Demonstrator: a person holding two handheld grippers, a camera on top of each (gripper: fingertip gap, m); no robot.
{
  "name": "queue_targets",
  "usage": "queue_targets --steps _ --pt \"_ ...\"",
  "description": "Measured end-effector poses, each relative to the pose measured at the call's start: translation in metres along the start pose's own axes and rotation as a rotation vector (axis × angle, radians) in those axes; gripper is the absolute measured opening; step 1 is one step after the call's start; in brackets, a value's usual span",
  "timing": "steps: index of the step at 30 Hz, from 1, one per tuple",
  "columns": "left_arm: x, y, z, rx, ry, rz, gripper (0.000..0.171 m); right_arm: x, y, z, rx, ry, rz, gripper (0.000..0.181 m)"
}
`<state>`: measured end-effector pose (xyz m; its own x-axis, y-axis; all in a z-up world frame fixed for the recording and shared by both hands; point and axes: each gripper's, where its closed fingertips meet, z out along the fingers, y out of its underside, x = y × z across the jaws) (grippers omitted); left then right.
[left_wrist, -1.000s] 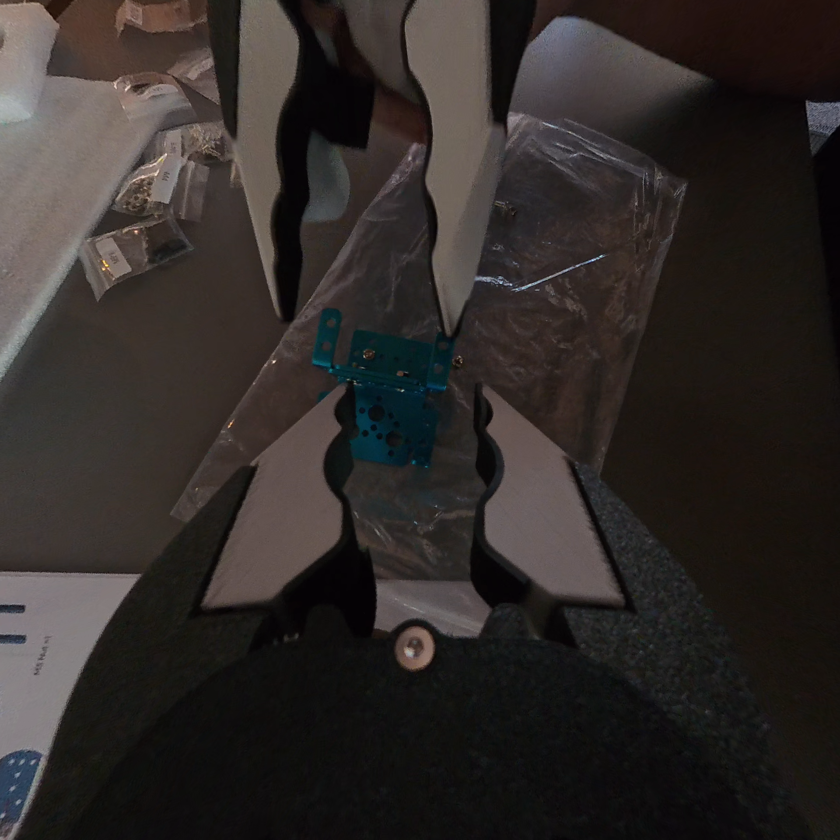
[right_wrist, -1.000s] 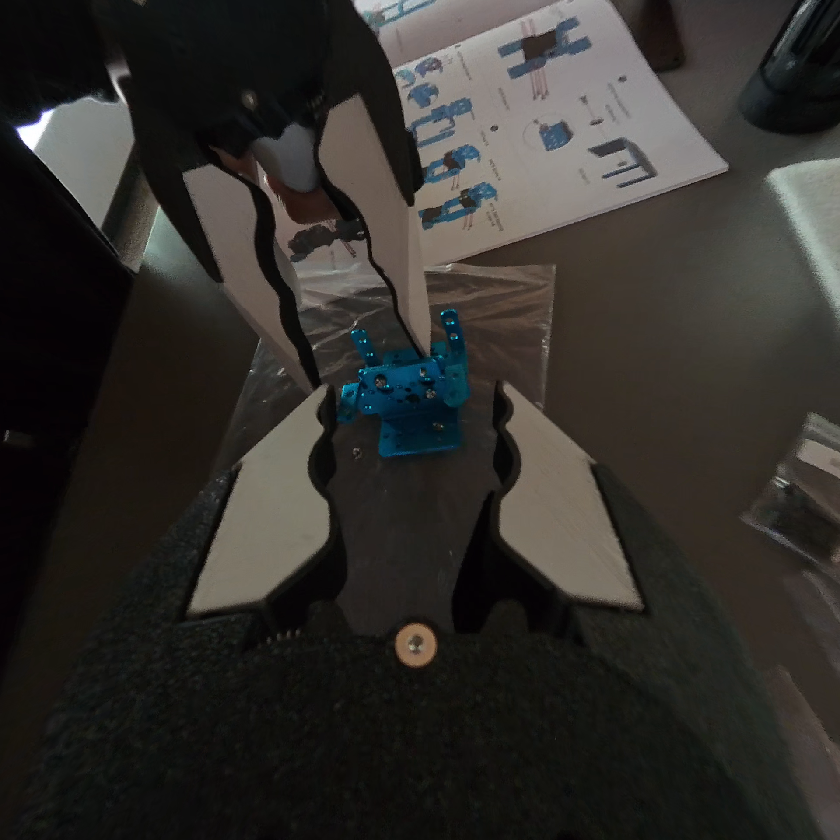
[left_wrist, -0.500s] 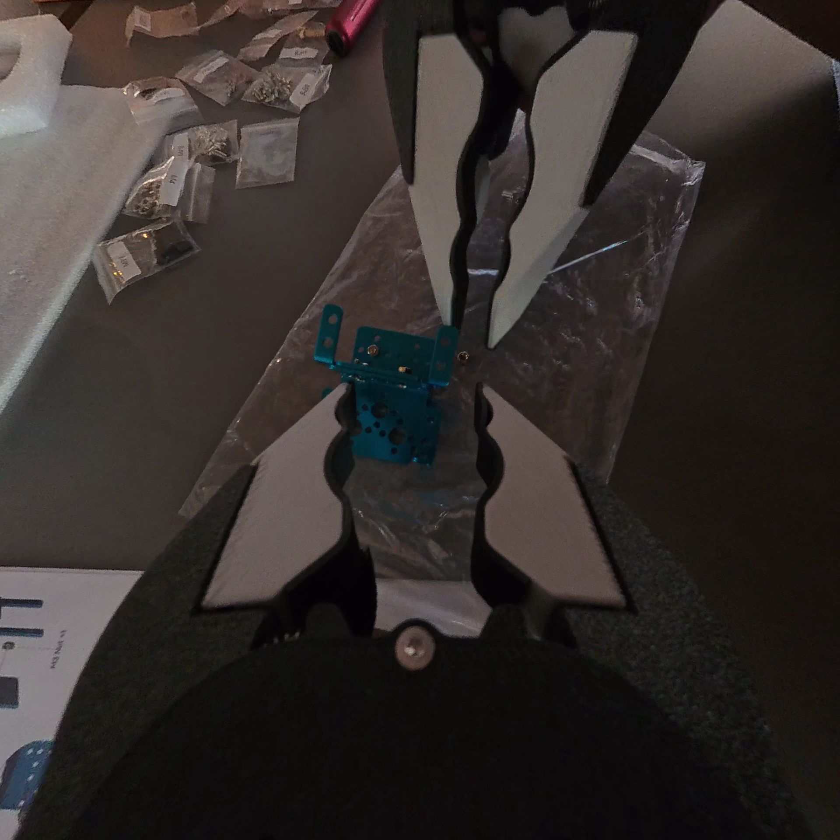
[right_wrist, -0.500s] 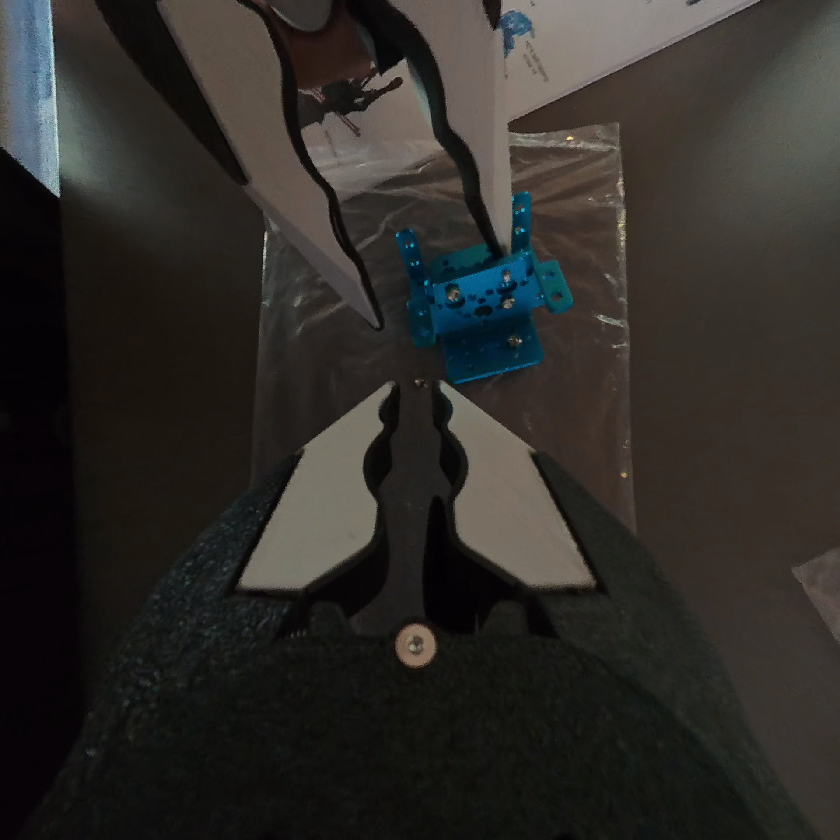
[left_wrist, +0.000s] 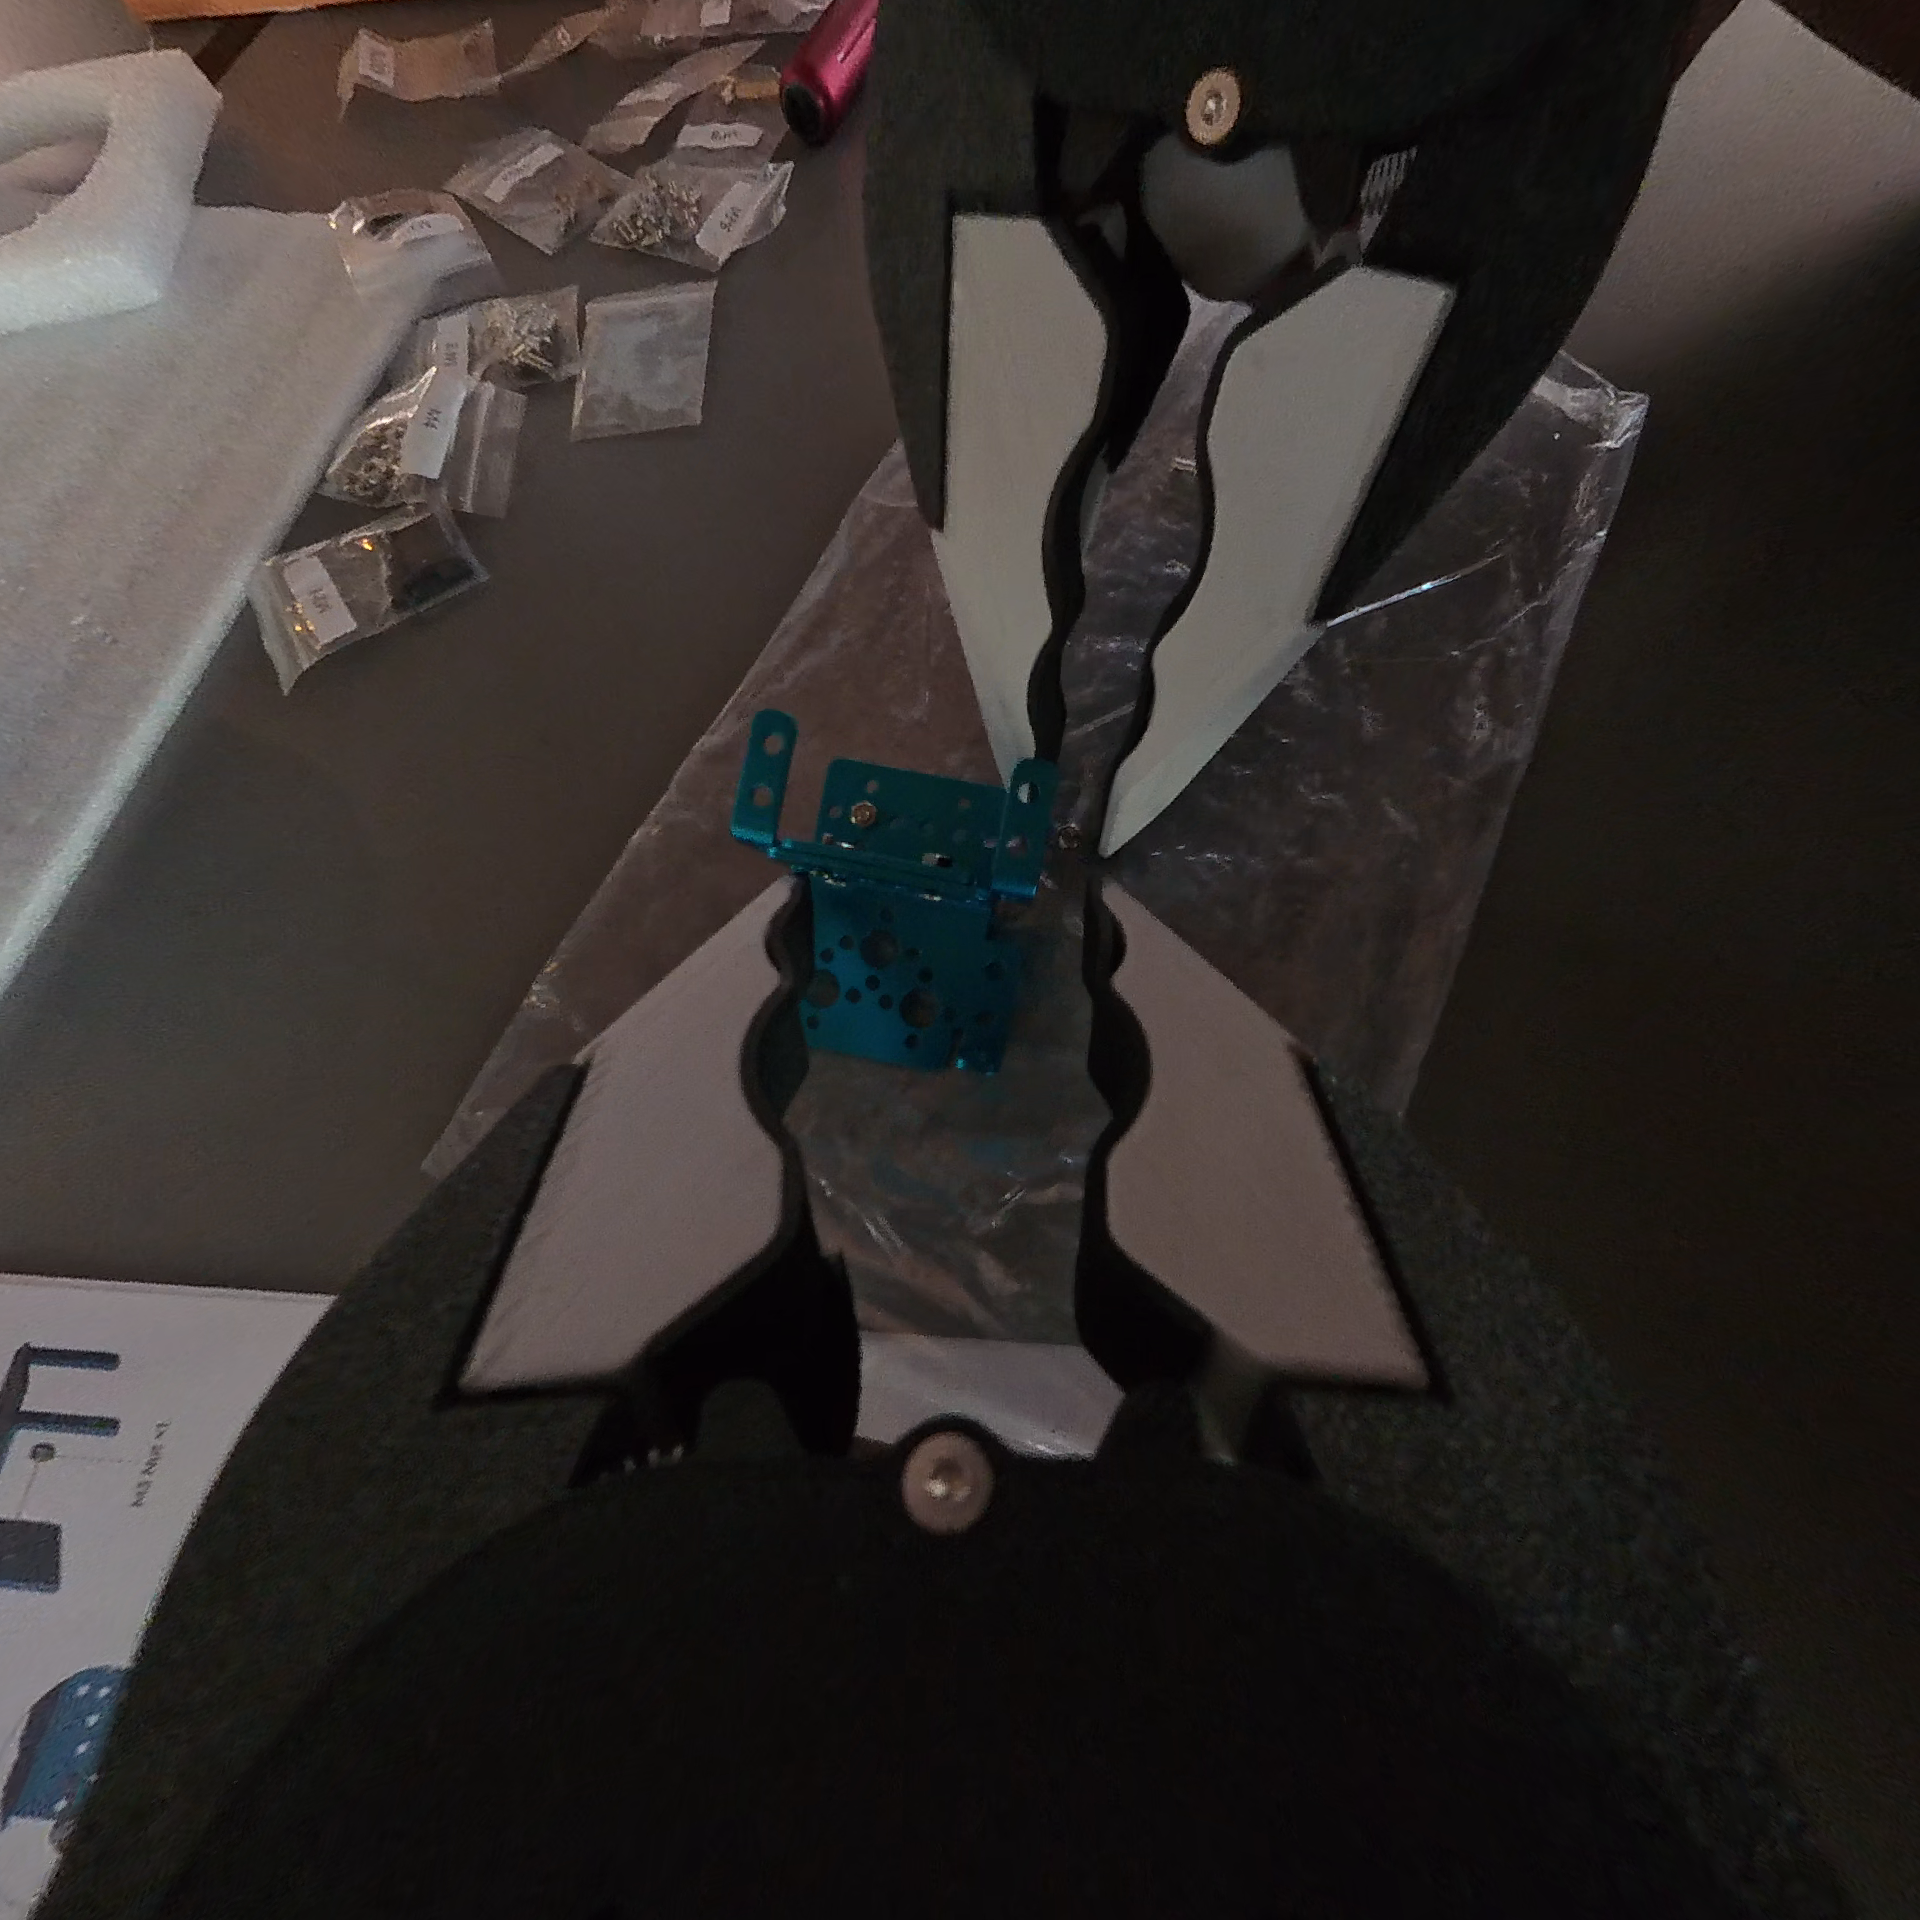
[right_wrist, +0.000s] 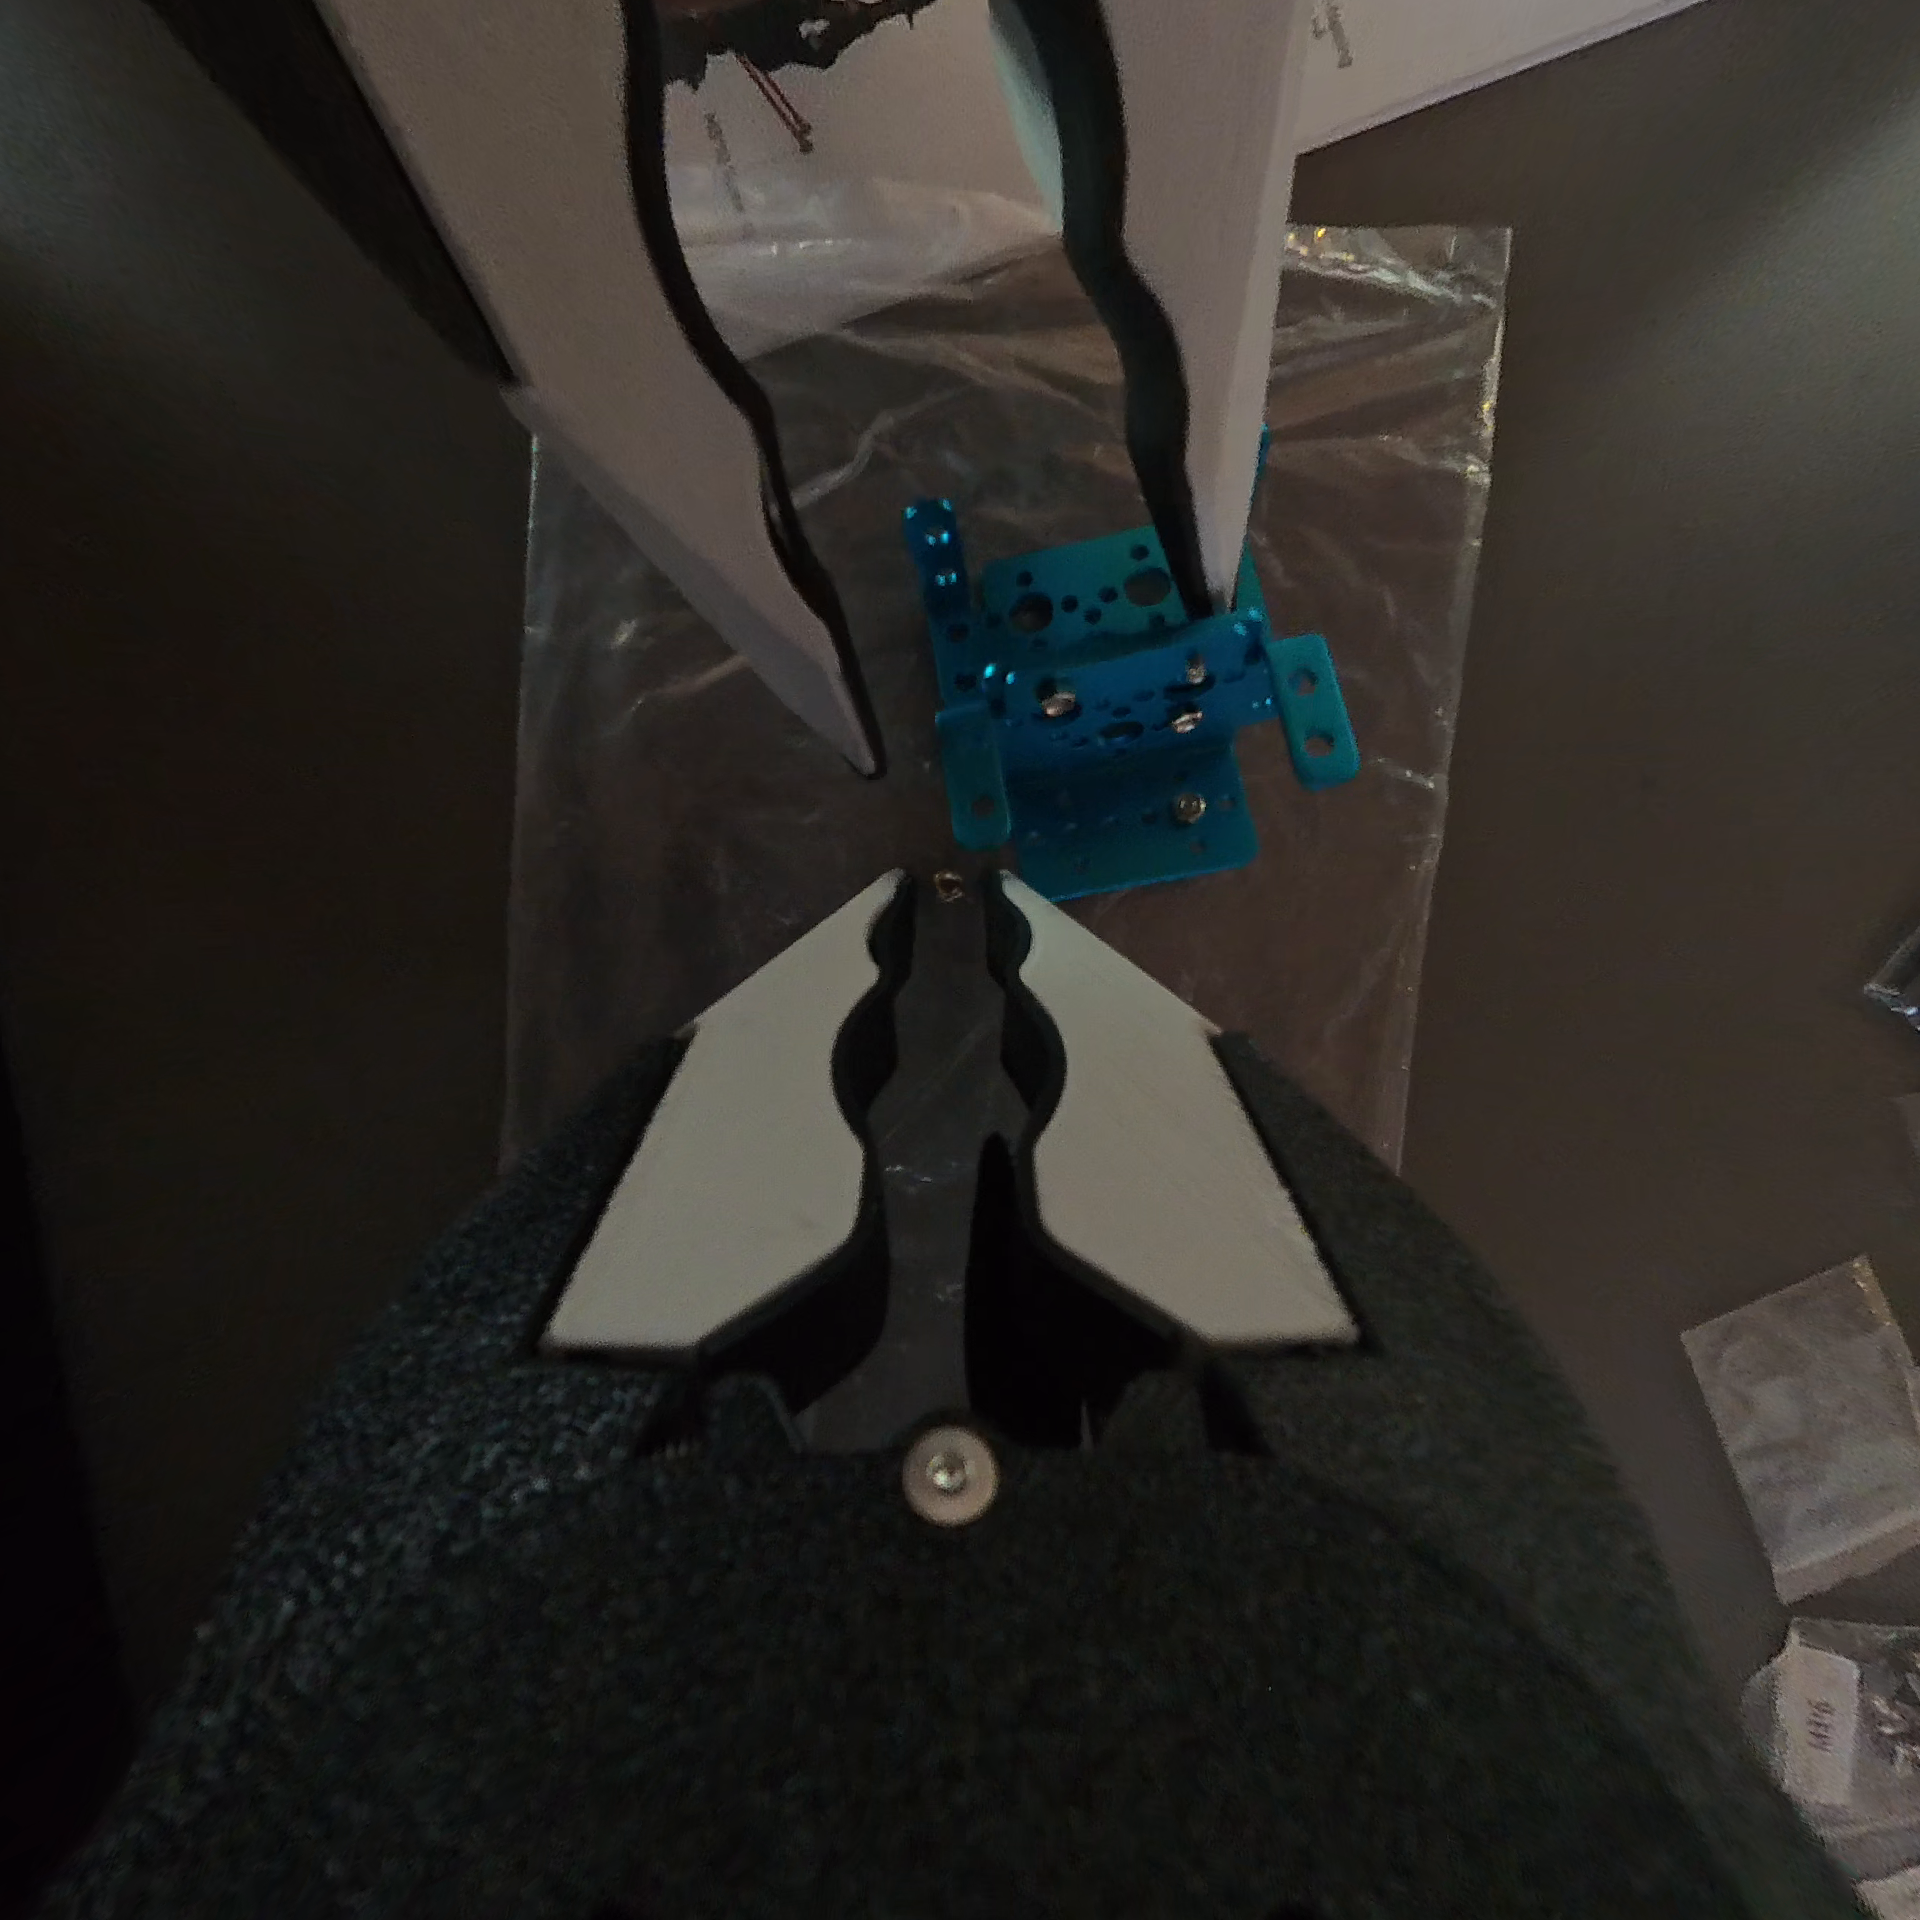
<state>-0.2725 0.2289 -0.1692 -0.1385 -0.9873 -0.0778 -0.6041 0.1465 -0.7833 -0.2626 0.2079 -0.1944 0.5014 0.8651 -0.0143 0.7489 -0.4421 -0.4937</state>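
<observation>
While both claws point at each other over a clear plastic bag (left_wrist: 1299, 727) spread flat on the dark surface (left_wrist: 520, 883), neither one grips anything. The left claw (left_wrist: 940, 914) is released, its fingers spread wide, and a blue metal bracket assembly (left_wrist: 899, 914) stands on the bag just ahead of and between its fingertips; from the right wrist view one left fingertip (right_wrist: 1216, 540) comes down right against the far side of the bracket, though I cannot tell whether it truly touches. The right claw (right_wrist: 948, 883) has its fingers drawn close but with a narrow gap remaining, and in that gap, just ahead of the tips, a tiny metal screw or nut (right_wrist: 947, 885) lies on the bag; the tips appear to flank it without clamping it. The blue bracket assembly (right_wrist: 1112, 717), drilled with many holes and carrying several small screws, sits just ahead and to the right of the right claw's tips. Seen from the left wrist view, the right claw (left_wrist: 1070, 821) hangs just beyond the bracket's right upright tab. Farther off to the left of the left claw lie several small bags of hardware (left_wrist: 436, 436), a white foam block (left_wrist: 94, 239) and a pink-handled tool (left_wrist: 831, 62). A printed instruction sheet (left_wrist: 94, 1455) lies beneath the left claw's near left side.
</observation>
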Motion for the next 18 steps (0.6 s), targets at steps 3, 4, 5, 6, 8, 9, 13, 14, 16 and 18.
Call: queue_targets --steps 3,4,5,6,8,9,13,14,16,18 --pt "0.000 0.000 0.000 0.000 -0.005 -0.003 0.052 -0.002 -0.001 0.001 0.003 0.002 -0.002 0.001" --pt "0.000 0.001 0.001 -0.002 -0.008 0.000 0.052 -0.002 -0.002 0.001 0.013 0.006 -0.003 0.002" --pt "0.000 0.002 0.001 -0.006 -0.011 0.001 0.052 -0.002 -0.002 0.001 0.021 0.008 0.000 0.002" --pt "-0.001 0.002 0.001 -0.006 -0.014 -0.001 0.052 -0.002 -0.002 0.001 0.027 0.007 0.007 0.002" --pt "-0.002 0.002 0.000 -0.004 -0.014 -0.007 0.052 -0.002 -0.001 -0.001 0.039 0.002 0.019 0.002" --pt "-0.002 0.002 0.000 -0.002 -0.012 -0.011 0.052 -0.003 -0.002 -0.003 0.050 -0.005 0.027 0.000" --pt "-0.002 0.003 -0.001 -0.005 -0.010 -0.011 0.052 0.004 0.001 -0.016 0.079 0.013 0.061 0.002" --pt "-0.002 0.004 -0.001 -0.008 -0.009 -0.010 0.052 0.012 0.005 -0.020 0.072 0.051 0.071 0.002" --pt "0.000 0.005 0.000 -0.013 -0.003 -0.009 0.052 0.031 0.016 -0.024 0.047 0.130 0.093 0.002" --pt "0.002 0.005 0.000 -0.013 0.003 -0.005 0.052 0.049 0.029 -0.025 0.003 0.220 0.098 0.002"
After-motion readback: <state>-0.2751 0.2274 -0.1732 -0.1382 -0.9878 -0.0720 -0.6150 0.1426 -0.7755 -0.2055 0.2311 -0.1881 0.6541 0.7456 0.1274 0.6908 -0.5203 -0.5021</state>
